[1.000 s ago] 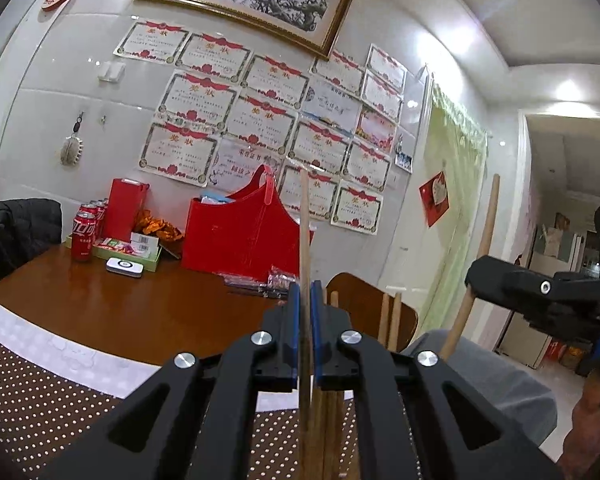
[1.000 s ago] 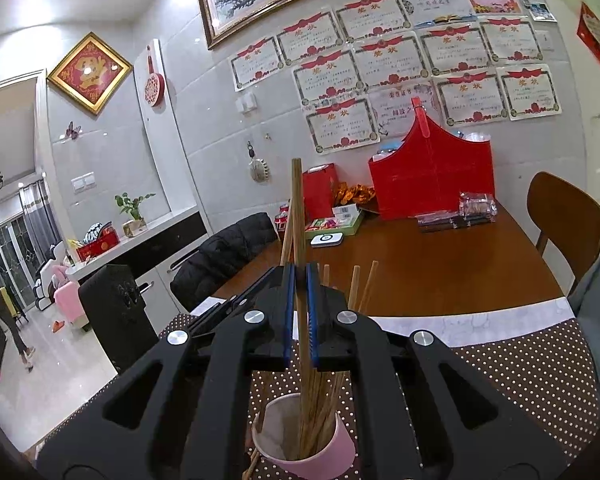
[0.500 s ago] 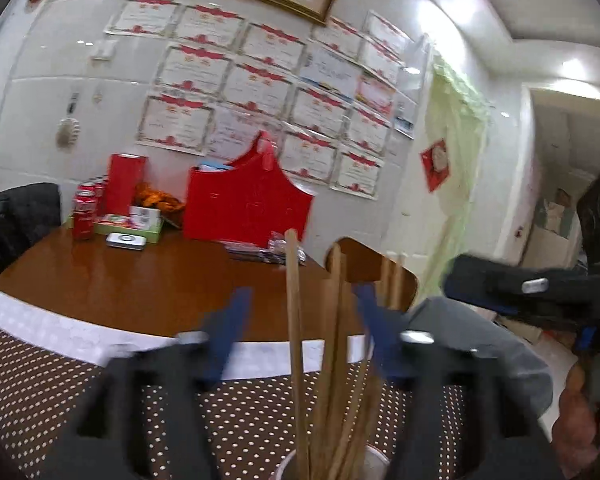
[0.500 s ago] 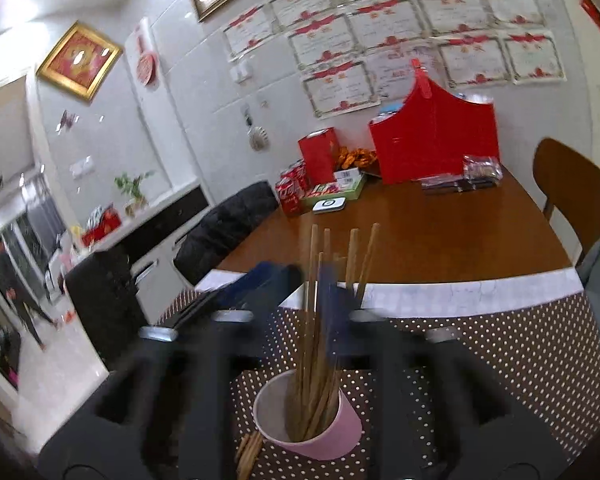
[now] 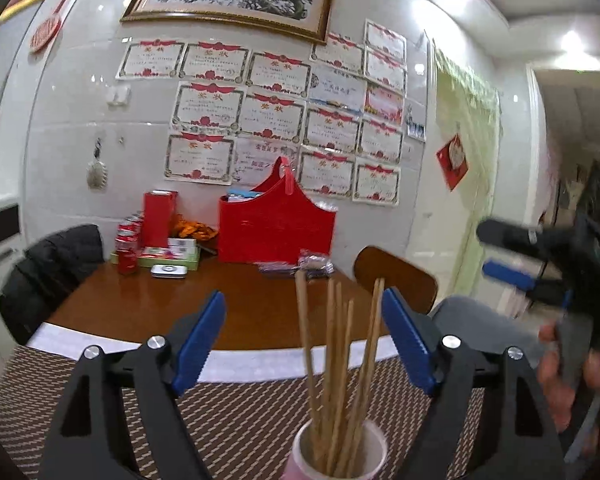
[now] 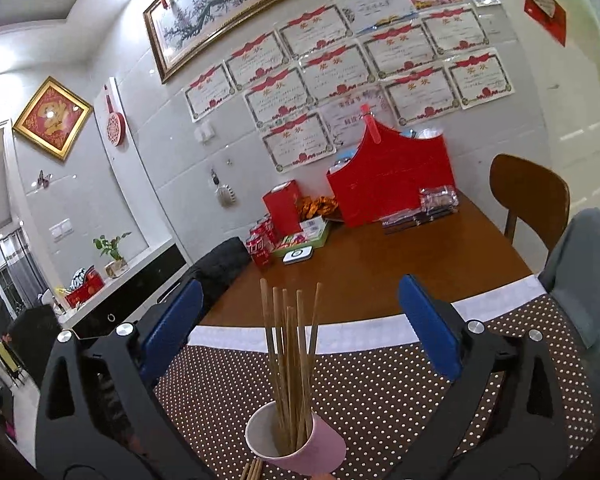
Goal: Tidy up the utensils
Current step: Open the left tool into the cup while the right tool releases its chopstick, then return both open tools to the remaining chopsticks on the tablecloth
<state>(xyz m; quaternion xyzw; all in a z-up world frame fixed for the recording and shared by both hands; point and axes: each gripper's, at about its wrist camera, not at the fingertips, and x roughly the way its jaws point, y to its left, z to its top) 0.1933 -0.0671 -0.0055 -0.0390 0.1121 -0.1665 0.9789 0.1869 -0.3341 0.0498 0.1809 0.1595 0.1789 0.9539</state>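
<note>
Between the blue pads, nothing gripped: left gripper (image 5: pixel 302 332) and right gripper (image 6: pixel 300 320) both spread wide, jaws just opened. Below them, wooden chopsticks (image 6: pixel 290 360) upright in pink cup (image 6: pixel 296 440), on dotted brown mat (image 6: pixel 380 392) over wooden table (image 6: pixel 380 272).

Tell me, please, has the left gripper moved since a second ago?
Yes: the left gripper has backed away upward, jaws just opened, chopsticks loose; the red bag sits lower.
</note>
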